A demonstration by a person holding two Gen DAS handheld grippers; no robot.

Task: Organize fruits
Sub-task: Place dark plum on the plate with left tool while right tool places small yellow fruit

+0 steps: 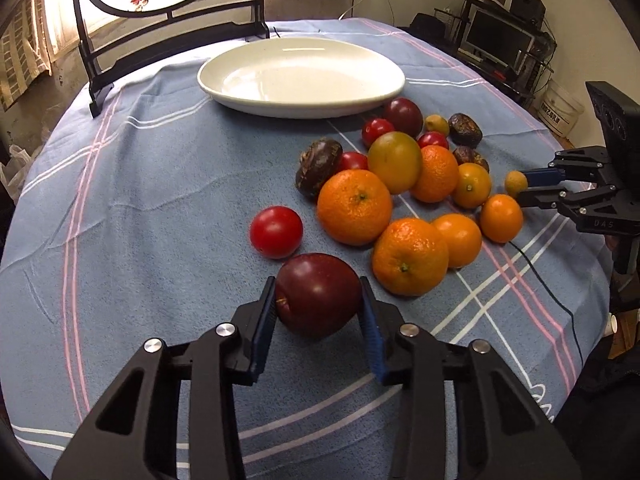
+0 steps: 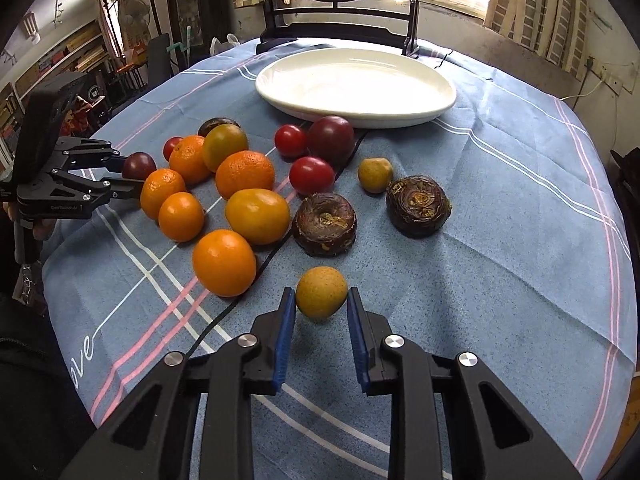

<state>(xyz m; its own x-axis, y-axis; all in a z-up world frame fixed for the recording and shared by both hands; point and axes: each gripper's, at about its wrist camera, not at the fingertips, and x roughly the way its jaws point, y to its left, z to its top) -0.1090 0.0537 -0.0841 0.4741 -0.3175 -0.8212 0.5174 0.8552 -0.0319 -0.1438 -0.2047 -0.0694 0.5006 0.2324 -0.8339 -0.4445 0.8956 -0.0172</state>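
Clamping a dark red plum (image 1: 318,294) near the table's front edge, left gripper (image 1: 320,312) has both pads on it. Right gripper (image 2: 321,308) pinches a small yellow-brown fruit (image 2: 321,293) beside the oranges (image 2: 224,262). White plate (image 1: 248,104) sits beyond, on blue tablecloth (image 1: 160,184).

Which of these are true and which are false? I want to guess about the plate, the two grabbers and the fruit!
1. The white plate has fruit on it. False: it is bare, and all the fruit lies on the cloth.
2. The left gripper is closed on a dark red plum. True.
3. The right gripper holds a big orange. False: it is closed on a small yellow-brown fruit.
4. A red tomato sits alone just beyond the plum. True.
5. The tablecloth is plain green. False: it is blue with pink and white stripes.
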